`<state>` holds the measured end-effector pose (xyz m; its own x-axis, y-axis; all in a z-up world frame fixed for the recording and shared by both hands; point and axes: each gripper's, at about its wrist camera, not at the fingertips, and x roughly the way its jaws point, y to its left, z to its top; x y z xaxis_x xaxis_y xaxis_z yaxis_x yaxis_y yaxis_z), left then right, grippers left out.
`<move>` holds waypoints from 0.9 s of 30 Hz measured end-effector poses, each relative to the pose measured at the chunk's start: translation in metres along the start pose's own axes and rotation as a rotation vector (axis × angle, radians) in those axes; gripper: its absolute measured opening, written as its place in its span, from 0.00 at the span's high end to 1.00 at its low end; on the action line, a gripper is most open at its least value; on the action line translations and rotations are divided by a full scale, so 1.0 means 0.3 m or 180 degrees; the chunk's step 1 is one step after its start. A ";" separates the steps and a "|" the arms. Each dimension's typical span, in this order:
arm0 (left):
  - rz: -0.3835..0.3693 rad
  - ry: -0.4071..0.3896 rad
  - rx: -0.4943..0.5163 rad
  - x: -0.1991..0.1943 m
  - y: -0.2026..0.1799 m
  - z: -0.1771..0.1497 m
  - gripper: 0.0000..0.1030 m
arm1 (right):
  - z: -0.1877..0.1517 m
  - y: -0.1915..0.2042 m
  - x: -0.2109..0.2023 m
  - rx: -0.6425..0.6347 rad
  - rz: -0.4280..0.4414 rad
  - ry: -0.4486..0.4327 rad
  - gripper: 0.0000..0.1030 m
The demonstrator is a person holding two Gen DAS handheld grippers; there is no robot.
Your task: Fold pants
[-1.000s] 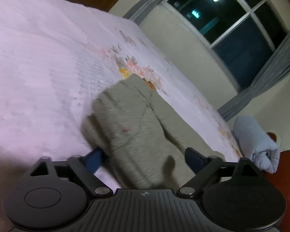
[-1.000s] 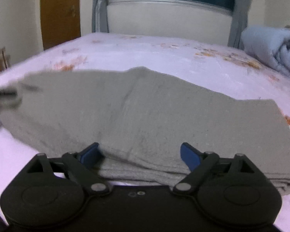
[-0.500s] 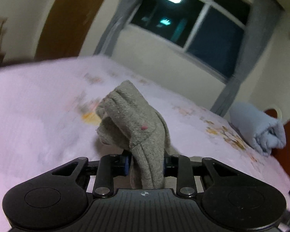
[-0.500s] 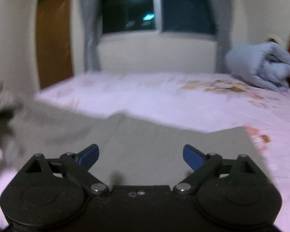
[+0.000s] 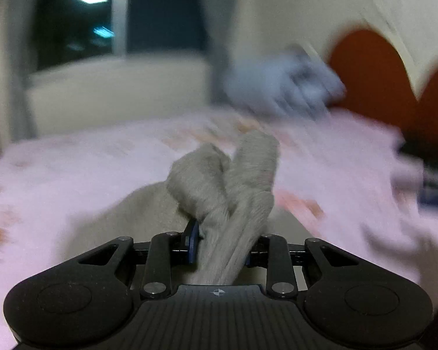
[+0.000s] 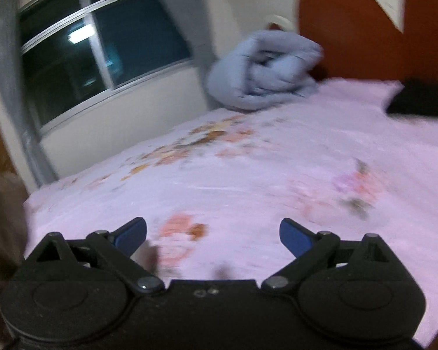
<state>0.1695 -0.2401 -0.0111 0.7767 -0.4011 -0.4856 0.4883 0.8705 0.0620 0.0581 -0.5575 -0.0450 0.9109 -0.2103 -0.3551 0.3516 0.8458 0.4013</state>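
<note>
A second ago the grey pants lay spread flat across the pink bedsheet under both sets of tongs; now the left view has swung round to the red headboard at upper right and the blurred blue rolled quilt in front of it, and the pants stand bunched in the middle of the frame, the rest trailing down to lower left. The left gripper has closed on that thick wad, its jaws narrow and pressing on folded cloth. The right gripper has opened further: its jaws stand wide and empty over bare sheet, with only a dim grey edge at far left that may be the pants. The risk, I'd say, is the one-sided carry: a fast swing could drag the loose end crooked, undo the fold, or let layers slip from the pinch.
</note>
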 end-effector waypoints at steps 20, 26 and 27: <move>0.0489 0.0046 -0.1462 -0.265 0.488 -0.196 0.00 | -0.035 0.070 0.023 0.0033 0.0779 0.0605 0.10; 0.0544 0.0033 -0.2258 -0.295 0.674 -0.364 0.00 | -0.093 0.292 0.043 -0.0338 0.1044 0.0744 0.19; 0.0525 0.0016 -0.2317 -0.266 0.671 -0.370 0.00 | -0.097 0.325 0.046 -0.0429 0.1070 0.0718 0.22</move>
<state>0.1616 -0.0012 -0.0566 0.8145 -0.2492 -0.5239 -0.0226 0.8887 -0.4579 0.0987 -0.4637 -0.0353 0.8947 0.1880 -0.4051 -0.0018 0.9086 0.4176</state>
